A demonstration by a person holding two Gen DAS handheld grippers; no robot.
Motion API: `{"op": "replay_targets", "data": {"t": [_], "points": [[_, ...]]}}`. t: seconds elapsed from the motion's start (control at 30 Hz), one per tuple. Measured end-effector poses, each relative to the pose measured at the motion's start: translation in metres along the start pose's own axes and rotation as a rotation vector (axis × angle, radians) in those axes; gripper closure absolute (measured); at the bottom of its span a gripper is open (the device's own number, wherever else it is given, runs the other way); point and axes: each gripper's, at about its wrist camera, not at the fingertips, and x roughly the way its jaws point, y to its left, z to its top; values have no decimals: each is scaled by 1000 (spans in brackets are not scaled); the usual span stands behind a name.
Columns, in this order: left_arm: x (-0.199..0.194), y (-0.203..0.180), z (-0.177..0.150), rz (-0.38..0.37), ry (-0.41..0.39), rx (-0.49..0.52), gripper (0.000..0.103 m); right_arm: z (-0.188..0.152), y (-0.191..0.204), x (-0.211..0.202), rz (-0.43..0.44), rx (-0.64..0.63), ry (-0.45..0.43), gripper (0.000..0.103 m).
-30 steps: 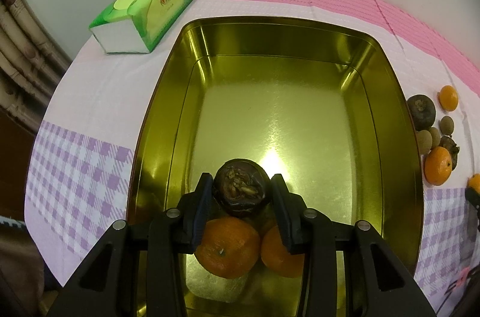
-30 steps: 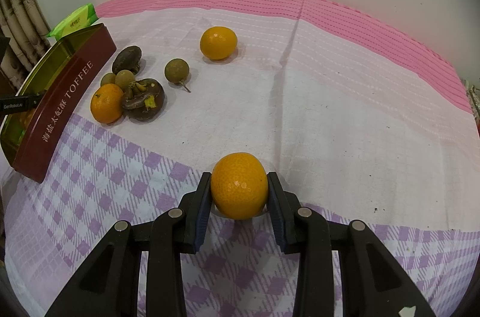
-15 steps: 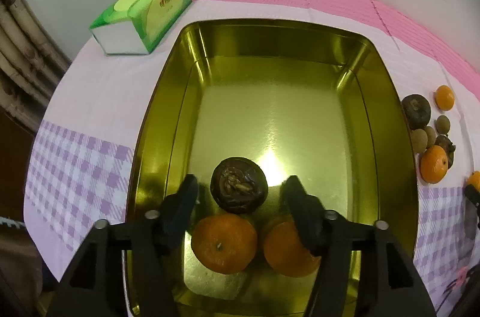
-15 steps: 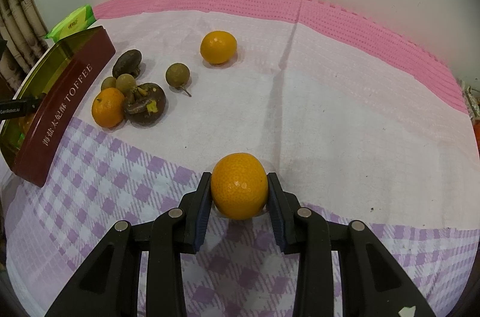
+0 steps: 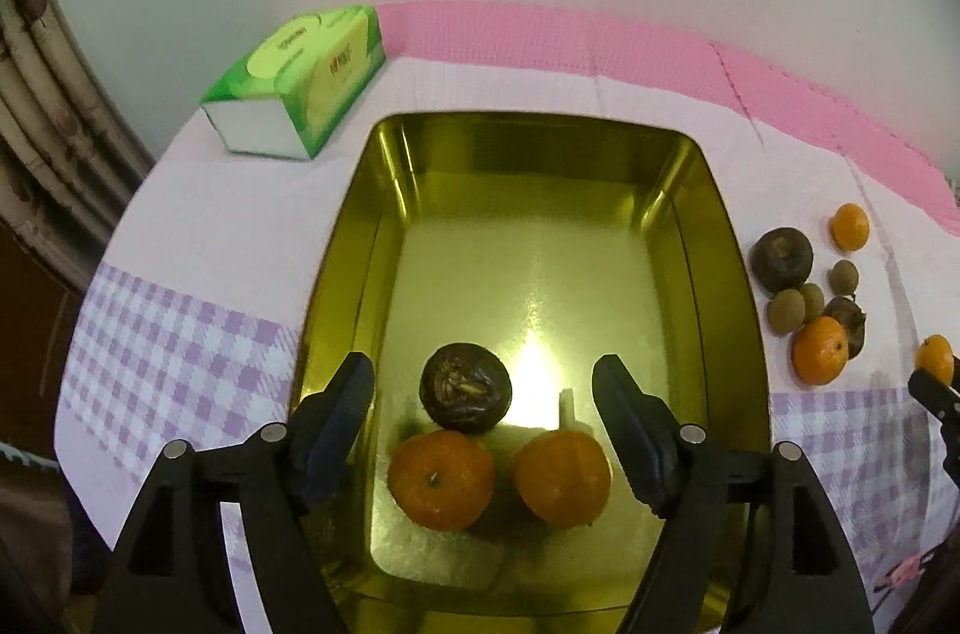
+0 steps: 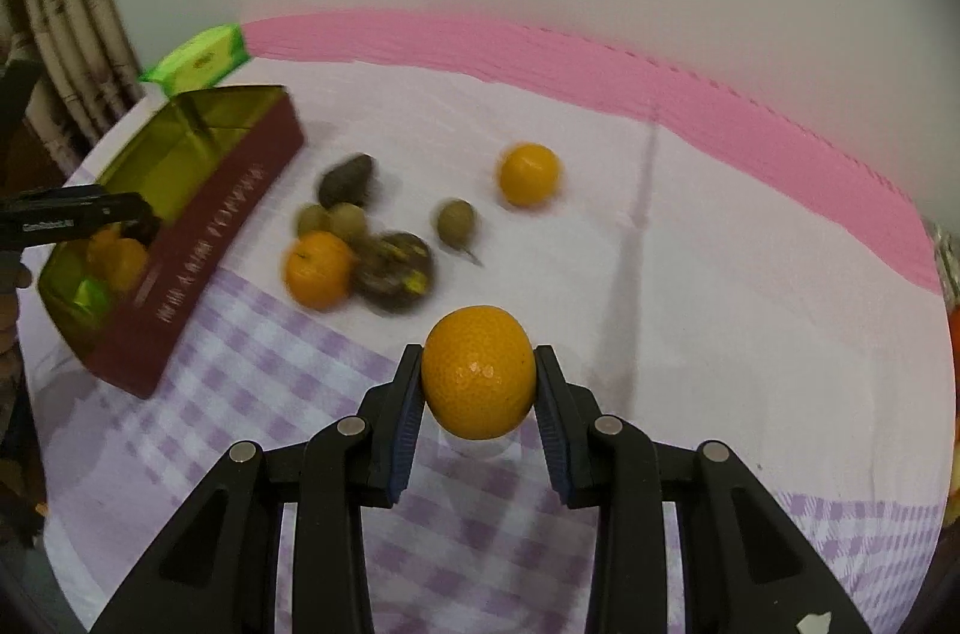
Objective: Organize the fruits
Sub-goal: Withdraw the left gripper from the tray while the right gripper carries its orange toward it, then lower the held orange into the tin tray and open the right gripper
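Note:
A gold tin [image 5: 738,274] with dark red outer walls [image 6: 210,238] holds a dark brown fruit [image 5: 465,387] and two oranges [image 5: 441,478] [image 5: 562,476]. My left gripper [image 5: 483,424] is open and empty above them. My right gripper [image 6: 477,385] is shut on an orange [image 6: 478,371], held above the checked cloth. On the cloth beside the tin lie an orange [image 6: 318,269], a dark fruit [image 6: 393,269], several small brown fruits [image 6: 347,220] and another orange [image 6: 529,173].
A green tissue pack [image 5: 297,79] lies behind the tin, also in the right wrist view [image 6: 201,58]. A white wall stands behind the table. Pipes [image 5: 36,124] run at the far left. The cloth has a pink band [image 6: 600,64] at the back.
My left gripper opened, let go of the dark fruit in the tin, and drew back upward. My right gripper lifted its orange and moved toward the tin.

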Motion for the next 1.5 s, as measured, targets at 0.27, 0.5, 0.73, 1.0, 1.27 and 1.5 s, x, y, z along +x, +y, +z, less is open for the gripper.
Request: {"op": "replay_targets", "data": {"t": [0.27,0.5,0.73,1.0,1.27,1.5], "points": [[-23,12,-4,38,-55,-25,25,24,55,-5,94,-87,-32,70],[-38,44,-13,70,-69,-128,23,52,117,3,168,-180,-46,70],[-44,75,-25,118,-57,-238,23,66,169,14,220,-277,-50,70],[-46,85,-36,123,-42,-293,22,83,200,41,240,-314,-11,70],[-38,92,-37,134,-18,-321,22,91,214,64,208,-338,10,70],[-33,95,-39,136,5,-334,22,89,219,77,196,-350,39,70]]}}
